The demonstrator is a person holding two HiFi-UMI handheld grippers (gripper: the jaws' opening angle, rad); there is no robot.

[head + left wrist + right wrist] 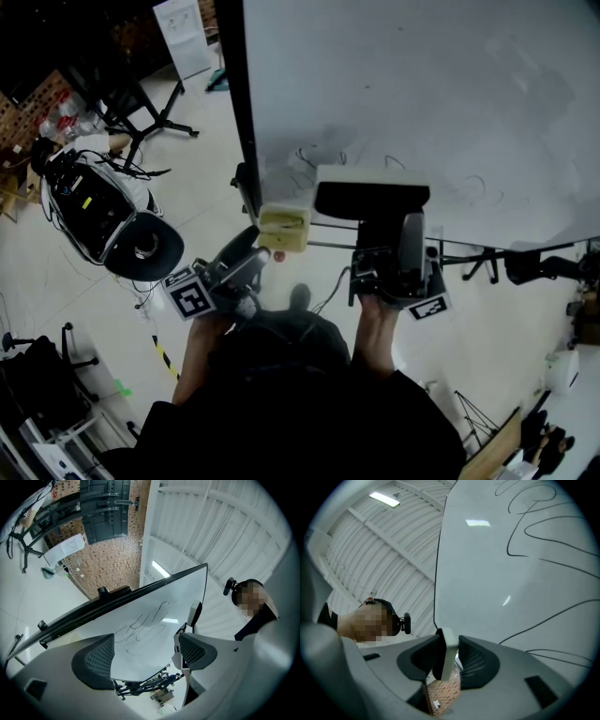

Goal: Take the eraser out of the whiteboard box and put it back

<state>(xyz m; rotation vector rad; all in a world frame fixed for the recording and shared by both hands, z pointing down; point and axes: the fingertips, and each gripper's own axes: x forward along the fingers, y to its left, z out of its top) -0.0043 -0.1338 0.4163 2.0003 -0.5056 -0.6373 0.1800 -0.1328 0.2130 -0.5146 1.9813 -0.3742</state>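
Starting nearest the body, the left gripper [253, 248] is held with its fingers wide apart and nothing between them; it is best kept clear of the box mouth. The right gripper [382, 223] is clamped on the thin edge of the eraser [371, 190], which is held up out of the box, close to the whiteboard [422, 94]. Returning it is judged the step in hand. The small yellowish whiteboard box [284, 229] sits just left of the eraser, by the board's lower corner. The eraser should be lined up with the opening before it is lowered and released only once seated.
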